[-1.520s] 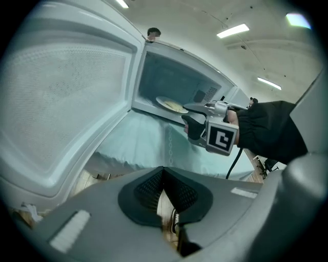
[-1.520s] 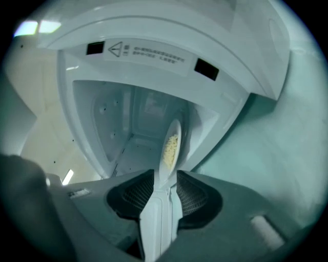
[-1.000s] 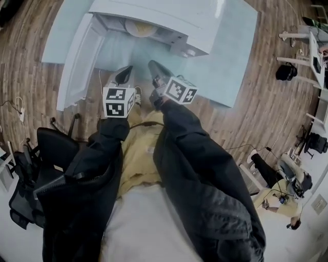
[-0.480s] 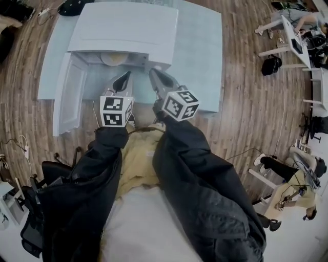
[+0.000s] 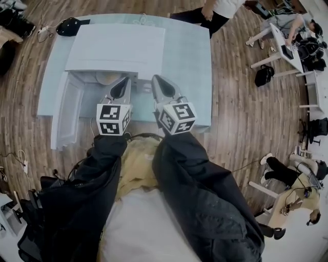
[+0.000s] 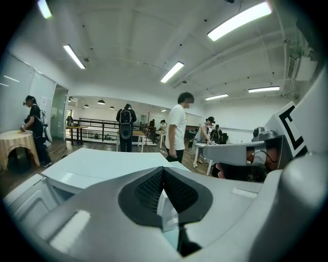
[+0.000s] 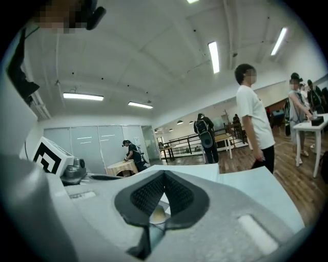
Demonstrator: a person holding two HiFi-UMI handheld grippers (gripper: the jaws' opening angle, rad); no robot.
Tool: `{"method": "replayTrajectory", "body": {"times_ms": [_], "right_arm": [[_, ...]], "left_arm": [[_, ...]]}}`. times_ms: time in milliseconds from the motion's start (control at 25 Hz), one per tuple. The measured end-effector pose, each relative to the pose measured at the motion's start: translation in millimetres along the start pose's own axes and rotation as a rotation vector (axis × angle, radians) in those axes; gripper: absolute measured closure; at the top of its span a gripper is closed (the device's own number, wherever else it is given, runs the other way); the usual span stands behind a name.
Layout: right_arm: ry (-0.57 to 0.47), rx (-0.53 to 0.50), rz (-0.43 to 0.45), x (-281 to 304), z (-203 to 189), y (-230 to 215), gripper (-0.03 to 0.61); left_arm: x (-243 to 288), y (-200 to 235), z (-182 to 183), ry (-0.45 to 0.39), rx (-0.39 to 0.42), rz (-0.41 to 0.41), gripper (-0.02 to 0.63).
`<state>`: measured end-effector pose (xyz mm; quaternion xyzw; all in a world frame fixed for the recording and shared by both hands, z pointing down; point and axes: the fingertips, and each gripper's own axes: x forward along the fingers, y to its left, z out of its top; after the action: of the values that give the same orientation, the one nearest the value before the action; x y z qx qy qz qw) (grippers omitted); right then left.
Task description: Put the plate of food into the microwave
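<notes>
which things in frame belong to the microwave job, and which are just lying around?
Job:
- microwave, its door open
- plate of food, inside it
- left gripper and right gripper, both shut, empty
- table under the microwave

Lying about:
- dark item at the table's far left corner
- standing person beyond the table
- black bag on the floor at right

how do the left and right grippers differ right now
The left gripper lies nearer the white microwave's open door, the right gripper nearer its right end. The left gripper's marker cube sits square; the right gripper's is twisted. Both have jaws shut, holding nothing.
</notes>
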<state>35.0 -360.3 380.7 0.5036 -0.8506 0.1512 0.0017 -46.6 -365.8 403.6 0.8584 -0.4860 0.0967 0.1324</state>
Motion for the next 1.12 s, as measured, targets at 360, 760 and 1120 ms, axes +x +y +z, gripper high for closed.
{"method": "replayTrajectory", "body": {"times_ms": [360, 760, 1120], "right_arm": [[-0.075, -0.125, -0.036, -4, 35, 0, 0.584], [-0.114, -0.168, -0.056, -14, 45, 0, 0.584], [-0.124, -0.181, -0.081, -33, 47, -12, 0.584]], "left_arm": [[-2, -8, 35, -0.074, 0.023, -0.001, 0.617], [-2, -20, 46, -0.094, 0.046, -0.023, 0.616], [1, -41, 46, -0.090, 0.068, -0.037, 0.616]]}}
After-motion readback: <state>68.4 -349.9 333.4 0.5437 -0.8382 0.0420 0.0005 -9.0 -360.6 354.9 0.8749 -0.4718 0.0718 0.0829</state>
